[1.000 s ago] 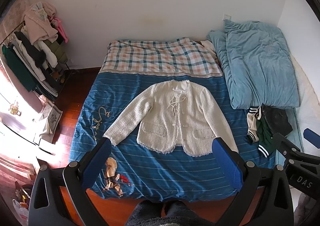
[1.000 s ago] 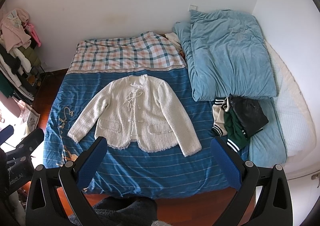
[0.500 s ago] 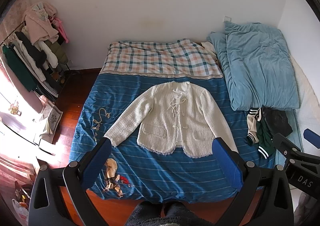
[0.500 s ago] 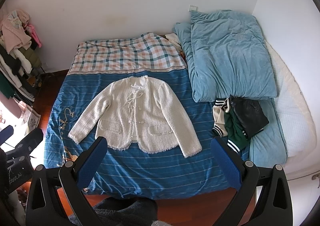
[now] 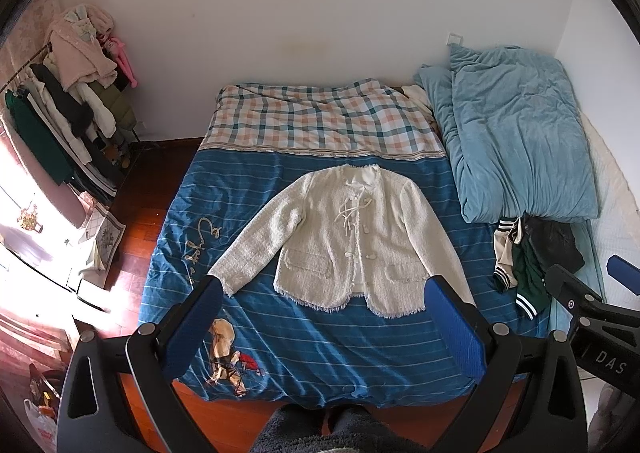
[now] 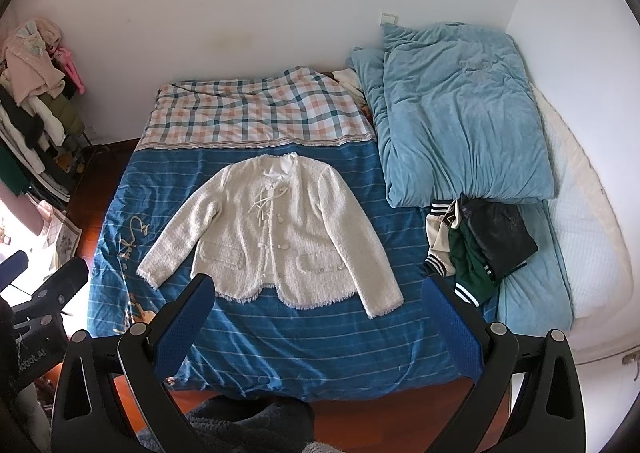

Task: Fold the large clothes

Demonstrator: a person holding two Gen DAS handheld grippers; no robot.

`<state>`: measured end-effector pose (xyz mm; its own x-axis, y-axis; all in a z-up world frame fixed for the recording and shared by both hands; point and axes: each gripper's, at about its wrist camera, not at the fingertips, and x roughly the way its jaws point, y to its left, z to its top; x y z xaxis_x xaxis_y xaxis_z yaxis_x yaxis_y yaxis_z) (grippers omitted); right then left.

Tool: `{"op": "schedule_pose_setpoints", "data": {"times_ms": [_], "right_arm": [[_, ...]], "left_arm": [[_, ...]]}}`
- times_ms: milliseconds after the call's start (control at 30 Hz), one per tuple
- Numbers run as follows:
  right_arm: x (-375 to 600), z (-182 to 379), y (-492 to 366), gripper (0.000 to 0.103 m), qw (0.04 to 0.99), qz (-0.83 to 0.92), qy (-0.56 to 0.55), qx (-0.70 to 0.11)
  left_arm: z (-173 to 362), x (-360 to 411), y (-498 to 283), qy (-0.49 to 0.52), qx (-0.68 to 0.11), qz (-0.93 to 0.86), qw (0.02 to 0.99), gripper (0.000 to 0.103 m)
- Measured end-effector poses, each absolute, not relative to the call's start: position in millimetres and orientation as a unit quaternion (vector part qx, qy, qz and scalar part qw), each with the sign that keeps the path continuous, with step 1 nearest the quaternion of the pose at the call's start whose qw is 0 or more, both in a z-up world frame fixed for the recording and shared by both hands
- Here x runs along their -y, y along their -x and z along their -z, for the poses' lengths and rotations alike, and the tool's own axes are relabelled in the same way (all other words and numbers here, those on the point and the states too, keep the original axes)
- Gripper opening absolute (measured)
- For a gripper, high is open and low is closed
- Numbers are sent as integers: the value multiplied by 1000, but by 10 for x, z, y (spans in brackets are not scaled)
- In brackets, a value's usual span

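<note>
A cream tweed jacket [image 5: 352,241] lies flat, front up, on the blue striped bedspread [image 5: 320,345], both sleeves spread out and down; it also shows in the right wrist view [image 6: 280,233]. My left gripper [image 5: 324,317] is open and empty, held high above the foot of the bed, well short of the jacket's hem. My right gripper [image 6: 316,313] is open and empty at about the same height, to the right of the left one. The right gripper's body shows at the right edge of the left wrist view [image 5: 592,313].
A light blue duvet [image 6: 460,113] is bunched on the bed's right side. A pile of dark green, black and white clothes [image 6: 476,245] lies below it. A checked blanket [image 5: 320,117] covers the head end. A loaded clothes rack [image 5: 68,117] stands left over wooden floor [image 5: 144,189].
Both views have shifted very slightly, with the bed sitting a touch lower in frame. The jacket has not moved and both grippers remain open.
</note>
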<state>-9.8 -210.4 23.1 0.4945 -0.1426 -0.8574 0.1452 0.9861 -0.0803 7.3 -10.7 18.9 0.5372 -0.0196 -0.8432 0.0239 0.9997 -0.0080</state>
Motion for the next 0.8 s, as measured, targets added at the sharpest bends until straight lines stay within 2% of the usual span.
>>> {"op": "schedule_pose_setpoints", "data": {"times_ms": [633,800], "right_arm": [[2021,-254,24,103,862,87,-6,-499],[2071,-62,-129,103,854,106,-23,-509]], "left_arm": [[-208,115,-89,-1,-479,16,877,103],[-87,83,-263,-4,-485,16,874,103]]}}
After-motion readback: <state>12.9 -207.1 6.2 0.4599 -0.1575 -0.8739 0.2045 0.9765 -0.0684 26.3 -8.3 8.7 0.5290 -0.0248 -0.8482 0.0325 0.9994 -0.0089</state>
